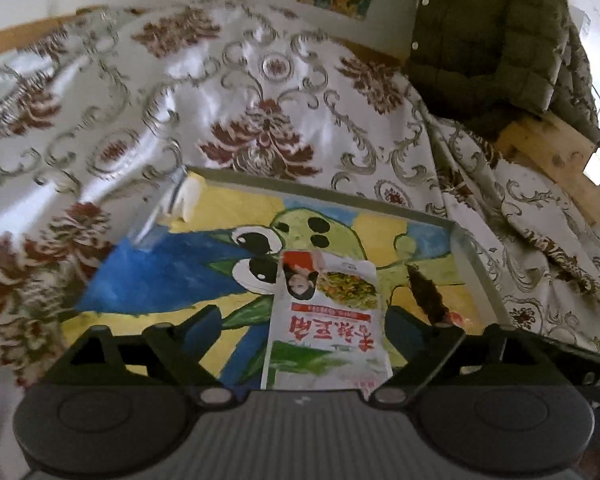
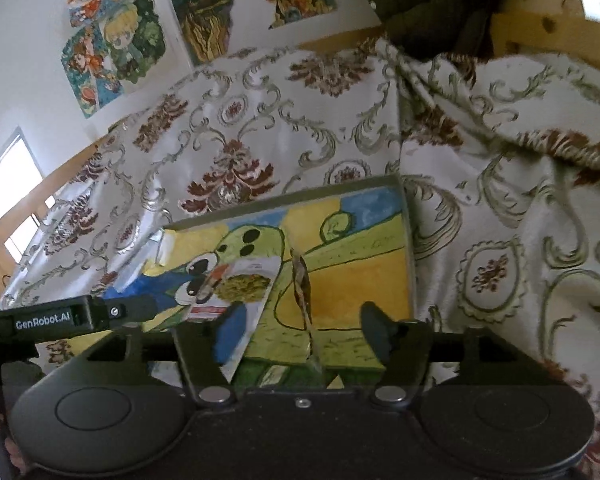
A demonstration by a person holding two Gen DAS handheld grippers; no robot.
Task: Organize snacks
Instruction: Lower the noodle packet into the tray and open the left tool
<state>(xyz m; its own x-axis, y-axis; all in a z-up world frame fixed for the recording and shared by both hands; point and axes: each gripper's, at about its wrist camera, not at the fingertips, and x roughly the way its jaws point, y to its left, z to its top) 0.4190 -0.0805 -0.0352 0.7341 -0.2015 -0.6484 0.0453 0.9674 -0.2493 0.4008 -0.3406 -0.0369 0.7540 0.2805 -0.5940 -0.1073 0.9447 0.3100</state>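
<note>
While both grippers gape empty | white packet (image 1: 326, 320) and brown packet (image 2: 302, 280) on tray (image 1: 466, 240) | jacket (image 1: 488, 32) beyond

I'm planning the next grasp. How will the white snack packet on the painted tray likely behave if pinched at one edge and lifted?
The white snack packet looks like thin glossy film lying nearly flat, so it would probably droop and feel light. Its shiny surface may slip between the fingers. On the smooth painted tray, a push would likely slide it rather than tip it.

Two snack packets (image 1: 324, 316) (image 1: 426, 294), one painted tray (image 1: 466, 246), two tongs (image 1: 300, 330) (image 2: 298, 330).
</note>
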